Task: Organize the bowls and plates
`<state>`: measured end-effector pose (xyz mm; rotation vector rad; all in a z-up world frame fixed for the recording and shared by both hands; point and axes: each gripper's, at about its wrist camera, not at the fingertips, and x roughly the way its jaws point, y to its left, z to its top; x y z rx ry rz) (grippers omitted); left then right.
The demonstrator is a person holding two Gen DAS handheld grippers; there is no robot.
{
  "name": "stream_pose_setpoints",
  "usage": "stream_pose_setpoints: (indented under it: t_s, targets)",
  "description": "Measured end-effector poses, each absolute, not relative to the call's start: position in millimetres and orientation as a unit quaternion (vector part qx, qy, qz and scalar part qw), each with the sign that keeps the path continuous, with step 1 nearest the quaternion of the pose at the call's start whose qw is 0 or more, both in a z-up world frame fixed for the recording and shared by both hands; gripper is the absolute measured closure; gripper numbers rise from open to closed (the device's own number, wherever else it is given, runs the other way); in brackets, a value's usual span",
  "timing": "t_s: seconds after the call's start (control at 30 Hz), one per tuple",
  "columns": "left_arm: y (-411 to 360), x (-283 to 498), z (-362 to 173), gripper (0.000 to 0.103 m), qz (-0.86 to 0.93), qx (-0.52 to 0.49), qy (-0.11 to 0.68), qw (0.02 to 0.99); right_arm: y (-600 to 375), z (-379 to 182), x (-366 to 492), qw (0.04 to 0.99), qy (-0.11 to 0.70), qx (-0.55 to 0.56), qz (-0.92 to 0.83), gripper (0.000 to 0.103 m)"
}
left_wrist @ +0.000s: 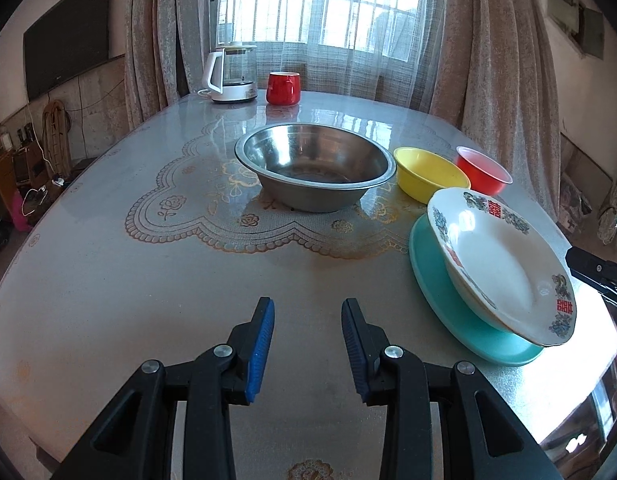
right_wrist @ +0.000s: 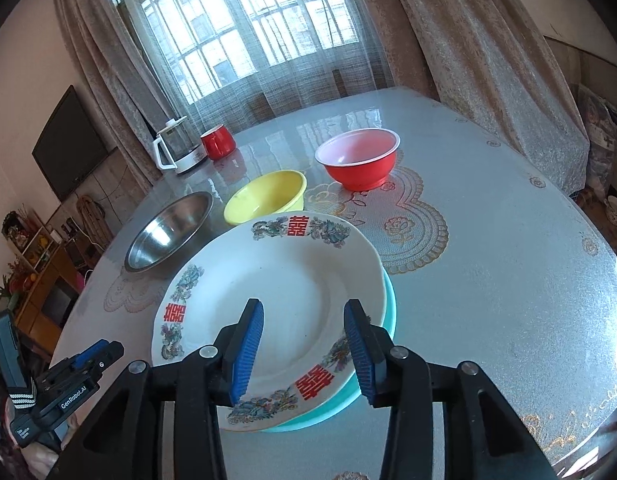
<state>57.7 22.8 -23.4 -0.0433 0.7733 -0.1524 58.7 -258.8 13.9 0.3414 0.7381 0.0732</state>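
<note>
Table (left_wrist: 148, 280): held bowls and stacked plates.
White plate (right_wrist: 292, 280): lay on teal plate (right_wrist: 390, 312).
Left gripper (left_wrist: 307, 344): spread, empty.
Right gripper (right_wrist: 303, 344): spread above white plate, empty.

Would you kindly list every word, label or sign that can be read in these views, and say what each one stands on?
"GenRobot.AI": white lettering on the left gripper, seen in the right wrist view.
"囍": red double-happiness sign, repeated around the rim of the white plate.
Small white marking low on that gripper's body: too small to read.
Nothing else is legible.

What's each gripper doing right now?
Left gripper: open, empty, over bare table.
Right gripper: open, holding nothing, above the white plate.
</note>
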Motion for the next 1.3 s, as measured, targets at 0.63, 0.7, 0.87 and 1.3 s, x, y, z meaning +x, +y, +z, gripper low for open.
stream_pose_setpoints:
  t_s: [0.63,0.7,0.87,1.3]
  targets:
    - [48.4,43.2,-17.6,0.066,-0.035,-0.007,0.36,0.932,-198.8,18.0,84.4,0.907,0.376,0.14,0.125,0.058]
    - [50.0,42.7,-17.5,0.066,-0.034,-0.007,0.359,0.933,-194.0,18.7,87.7,0.905,0.378,0.141,0.134,0.058]
    - [53.3,44.4,-19.5,0.065,-0.031,-0.011,0.362,0.931,-181.2,20.2,95.0,0.901,0.384,0.133,0.151,0.058]
    - [83.5,76.7,-26.2,0.064,-0.011,-0.061,0.396,0.916,-164.0,21.6,123.9,0.884,0.404,0.142,0.185,0.058]
